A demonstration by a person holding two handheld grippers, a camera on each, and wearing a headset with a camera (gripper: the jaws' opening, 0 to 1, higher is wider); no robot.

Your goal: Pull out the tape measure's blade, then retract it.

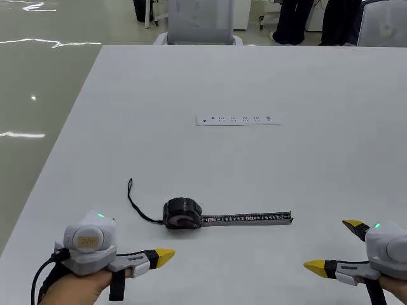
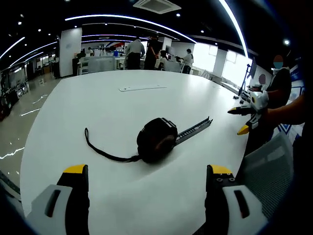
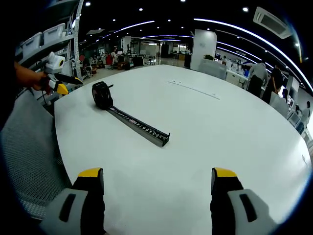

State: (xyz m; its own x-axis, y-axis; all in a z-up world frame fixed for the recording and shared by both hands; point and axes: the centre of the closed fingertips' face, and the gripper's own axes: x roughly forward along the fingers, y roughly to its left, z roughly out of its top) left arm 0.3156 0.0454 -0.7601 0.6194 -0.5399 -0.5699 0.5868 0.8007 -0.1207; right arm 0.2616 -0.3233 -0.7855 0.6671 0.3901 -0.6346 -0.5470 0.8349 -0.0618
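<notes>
My left gripper (image 2: 147, 169) has its fingers (image 2: 76, 171) wide apart, gripping nothing. The right gripper (image 3: 157, 172) is the same, fingers (image 3: 224, 174) apart and empty. 1 black tape measure (image 1: 183, 213) lies on the white tabletop (image 1: 254, 165), ahead of both grippers and between them, touching neither. It is nearer my left gripper. Its blade (image 1: 248, 218) is out and lies flat, with the hooked end toward the right gripper's side. 1 black strap (image 1: 137, 202) trails from the case the other way. 1 flat white socket strip (image 1: 238, 119) sits farther back, well apart from the tape measure. The room is an open office with a glossy floor (image 1: 38, 82), ceiling light strips (image 2: 122, 18), a grey chair (image 1: 198, 22) at the far edge and people standing beyond. Count: 2 grippers, 1 tape measure, 1 strip.
</notes>
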